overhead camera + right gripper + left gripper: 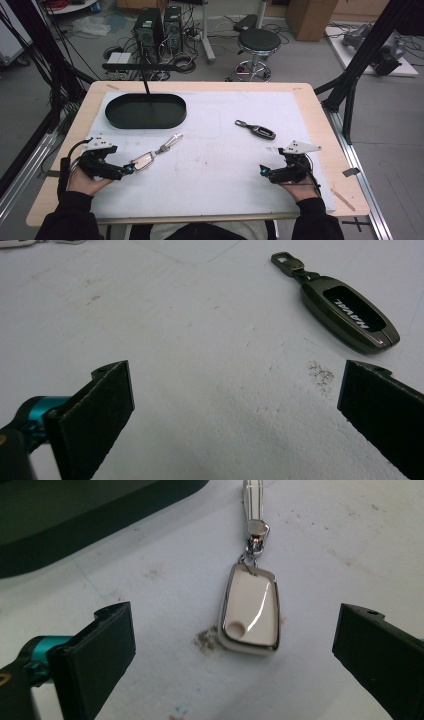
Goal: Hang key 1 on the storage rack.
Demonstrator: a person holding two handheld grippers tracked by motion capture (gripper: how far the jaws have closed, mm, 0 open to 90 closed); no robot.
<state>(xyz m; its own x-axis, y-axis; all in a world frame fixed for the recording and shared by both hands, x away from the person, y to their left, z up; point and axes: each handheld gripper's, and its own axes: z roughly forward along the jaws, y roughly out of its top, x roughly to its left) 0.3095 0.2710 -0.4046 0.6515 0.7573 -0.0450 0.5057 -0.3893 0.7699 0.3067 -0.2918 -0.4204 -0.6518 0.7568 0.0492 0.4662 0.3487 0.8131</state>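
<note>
White key fob (250, 615): lies flat on the white table cover (220, 165), between the wide-apart jaws of the left gripper (131, 168) and a little ahead of their tips; nothing touches it.
Chain and strap: a short metal link and a silver strap (169, 143) run from the fob's far end toward the black oval tray (145, 111), which sits near the far left of the cover.
Left gripper state: wide open, low over the cover, lined up along the fob's length.
Right gripper (263, 172) state: also wide open, holding nothing, hovering near the front right of the cover.
Dark key fob (350, 312): rests well apart from the white one, ahead and to the right of the right gripper's jaws, its clip end pointing away.
Step in hand, as I judge it: closing the left gripper on the white fob to lift it, probably toward the tray.
Doing it well: push forward until the pads sit beside the fob's long chrome edges, near its middle, then close squarely.
Risk: the glossy shell looks slippery, and a grip at the near corner could squirt it forward.
Lift: rise straight so the dangling strap clears the cover and the tray rim.
</note>
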